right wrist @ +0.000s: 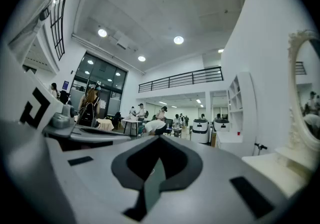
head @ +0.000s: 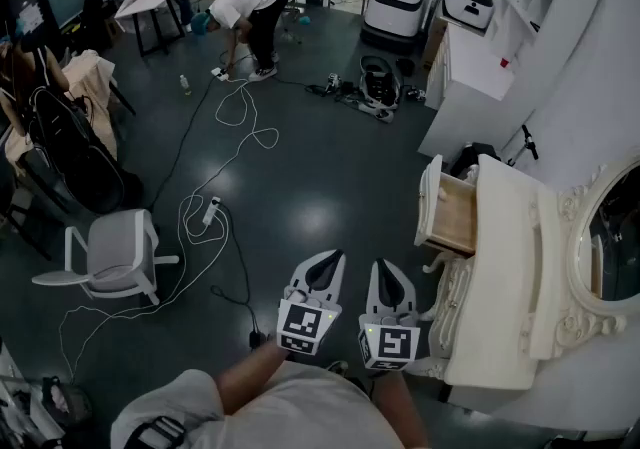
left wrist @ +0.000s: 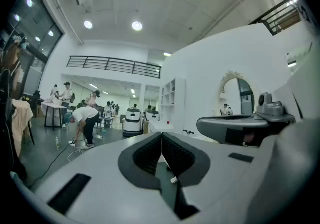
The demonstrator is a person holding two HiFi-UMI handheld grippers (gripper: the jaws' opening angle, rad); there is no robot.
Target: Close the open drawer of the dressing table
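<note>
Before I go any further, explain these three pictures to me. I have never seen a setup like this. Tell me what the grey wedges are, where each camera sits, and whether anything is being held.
There is no robot arm here. A person holds a two-jaw tool in each hand. The head view comes from a camera on that person's head, looking down. In it, the left gripper and right gripper are the grey wedges. The other two pictures come from cameras riding on each gripper, looking along its jaws. Both pairs of jaws are shut, with nothing between them. At the right stands a white dressing table with an oval mirror. Its one wooden drawer is pulled out, and neither gripper touches it. On the dark floor are a grey chair and white cables.
</note>
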